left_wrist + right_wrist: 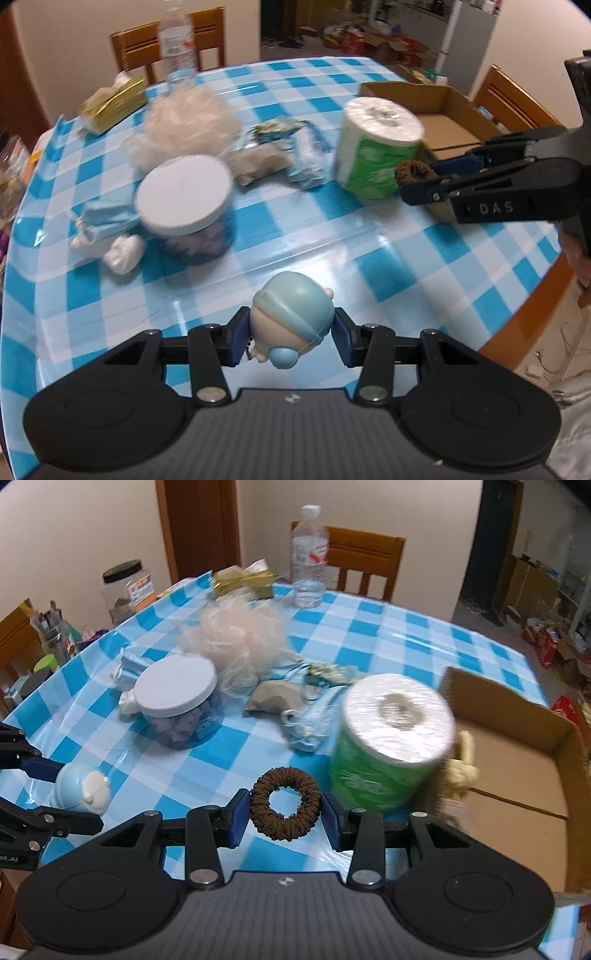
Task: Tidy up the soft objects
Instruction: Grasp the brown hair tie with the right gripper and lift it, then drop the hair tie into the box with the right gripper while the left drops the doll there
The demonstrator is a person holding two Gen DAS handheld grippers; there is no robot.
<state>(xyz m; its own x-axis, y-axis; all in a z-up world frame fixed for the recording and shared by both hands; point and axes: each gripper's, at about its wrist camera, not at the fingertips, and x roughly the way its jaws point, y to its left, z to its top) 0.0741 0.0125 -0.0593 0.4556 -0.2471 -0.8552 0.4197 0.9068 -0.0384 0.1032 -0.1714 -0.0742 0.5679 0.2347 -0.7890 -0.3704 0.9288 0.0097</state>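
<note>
Right claw (284, 814) up close, pads pressed on either side of a brown scrunchie (284, 804), the ring facing the lens and held clear of the counter (406, 635). Over on the other side, the left claw (291, 332) is gripping a pale blue toy (291, 314), a soft little figure, pinched across its middle. Both are loaded, then.

Now the relation that matters: the box (517, 760) lies ahead and to the right of the right claw, open side up, with the green paper roll (391, 738) standing just beside its near-left corner. So the scrunchie looks to have the shorter trip, and I'd say the path has to swing right of that roll. From the left wrist view the box (443, 114) sits far across to the right, beyond the roll (380, 144), so the toy has much further to go. Loofah (240, 642), jar (181, 705) and face masks (314, 716) wait mid-counter.
</note>
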